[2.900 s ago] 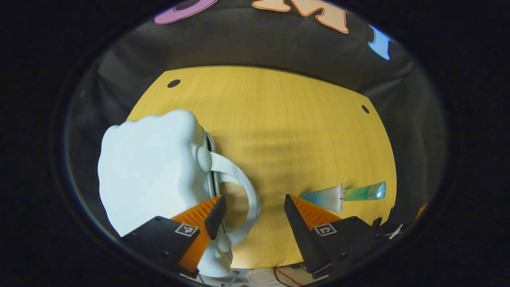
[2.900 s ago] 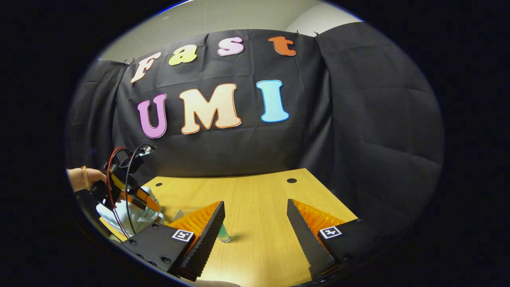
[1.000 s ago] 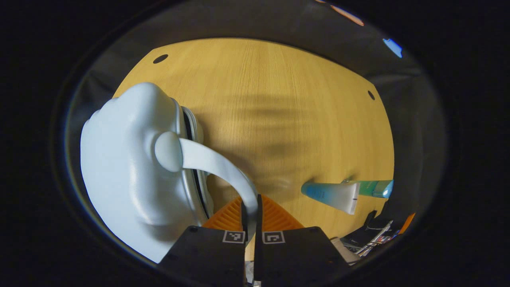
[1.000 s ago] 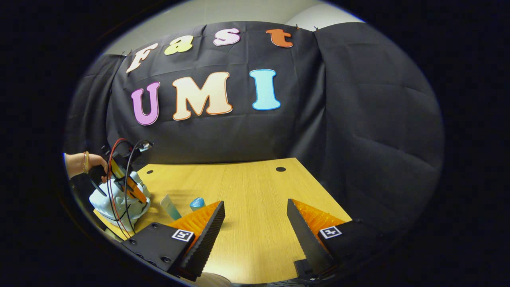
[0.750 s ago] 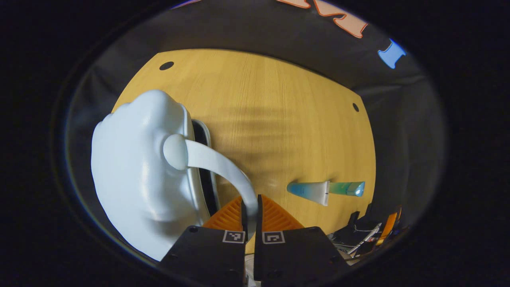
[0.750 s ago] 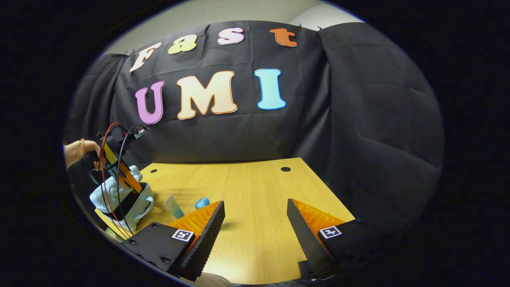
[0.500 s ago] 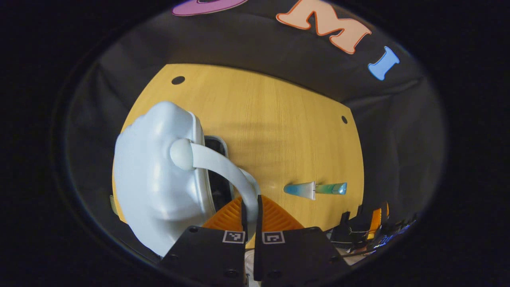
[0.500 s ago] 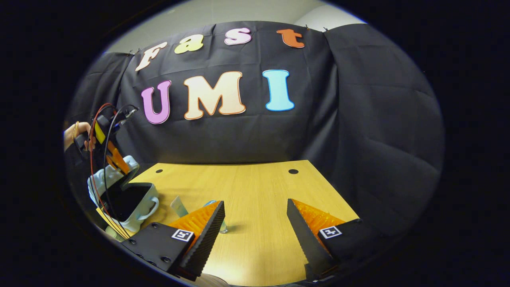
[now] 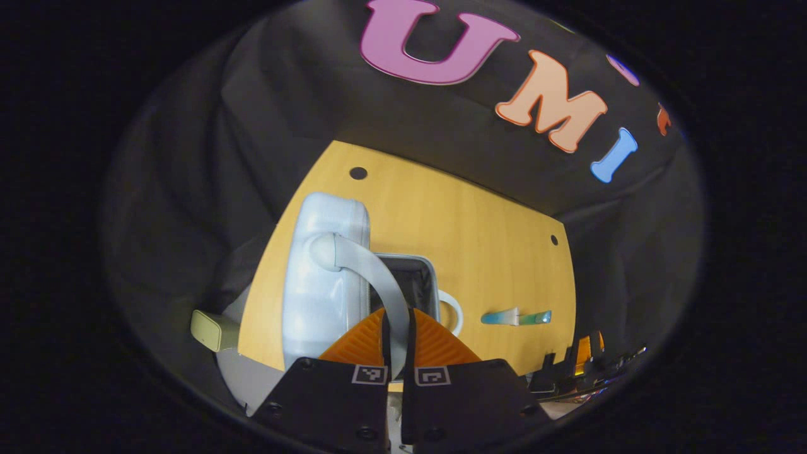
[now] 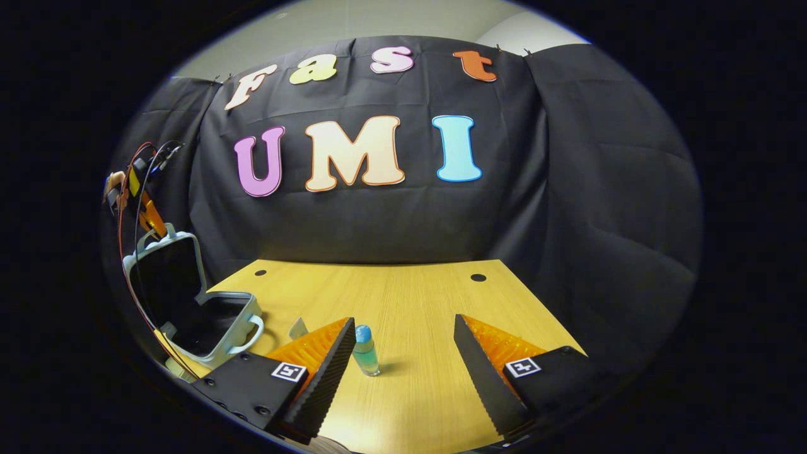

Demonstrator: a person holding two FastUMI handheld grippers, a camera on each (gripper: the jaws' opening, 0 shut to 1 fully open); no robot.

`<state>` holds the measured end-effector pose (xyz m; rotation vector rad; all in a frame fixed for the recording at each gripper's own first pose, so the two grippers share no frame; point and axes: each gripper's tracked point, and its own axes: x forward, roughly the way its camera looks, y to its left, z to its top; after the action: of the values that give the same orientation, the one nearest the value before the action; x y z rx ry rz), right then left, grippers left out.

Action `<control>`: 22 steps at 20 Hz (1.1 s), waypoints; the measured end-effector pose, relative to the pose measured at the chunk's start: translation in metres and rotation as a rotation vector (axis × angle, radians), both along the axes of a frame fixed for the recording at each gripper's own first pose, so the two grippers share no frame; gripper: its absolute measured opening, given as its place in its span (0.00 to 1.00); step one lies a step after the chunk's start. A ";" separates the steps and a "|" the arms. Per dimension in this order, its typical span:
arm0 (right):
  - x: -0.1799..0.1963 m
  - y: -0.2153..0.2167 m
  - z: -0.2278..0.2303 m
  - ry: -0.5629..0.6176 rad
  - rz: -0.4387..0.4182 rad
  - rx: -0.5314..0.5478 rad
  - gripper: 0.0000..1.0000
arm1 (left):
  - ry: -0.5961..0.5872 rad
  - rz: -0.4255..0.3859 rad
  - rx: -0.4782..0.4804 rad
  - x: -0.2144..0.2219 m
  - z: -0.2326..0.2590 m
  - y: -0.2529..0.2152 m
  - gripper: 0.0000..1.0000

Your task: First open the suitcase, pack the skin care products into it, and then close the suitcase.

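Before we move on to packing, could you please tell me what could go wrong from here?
1. The left hand-held gripper holds the lid up only by its thin handle; a slip could drop the lid shut.
2. The case sits at the table edge, so pulling further might tip it off.
3. The bottle stands right by the open right hand-held gripper, which could knock it over.

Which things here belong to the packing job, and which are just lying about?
Job:
- pale blue suitcase, lid raised by its handle in the left gripper
- skin care tube lying on the table
- right gripper, jaws open

Lying about:
- olive-green block beyond the table edge
- cabled gear at the table's near corner
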<state>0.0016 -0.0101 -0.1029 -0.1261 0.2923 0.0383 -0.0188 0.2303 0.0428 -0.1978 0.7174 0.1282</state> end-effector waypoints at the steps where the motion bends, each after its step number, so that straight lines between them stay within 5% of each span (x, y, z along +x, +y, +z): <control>1: 0.000 0.004 -0.001 -0.002 -0.001 0.000 0.98 | -0.015 0.026 0.025 -0.005 0.003 0.019 0.02; 11: -0.002 0.047 -0.011 0.004 0.004 0.002 0.98 | -0.028 0.236 0.148 -0.054 -0.017 0.162 0.01; 22: -0.001 0.065 -0.010 0.012 0.007 -0.022 0.98 | 0.129 0.443 0.171 -0.088 -0.134 0.255 0.01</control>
<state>0.0010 0.0550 -0.1129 -0.1482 0.3047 0.0425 -0.1064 0.4855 -0.0916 -0.1835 0.7780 0.6267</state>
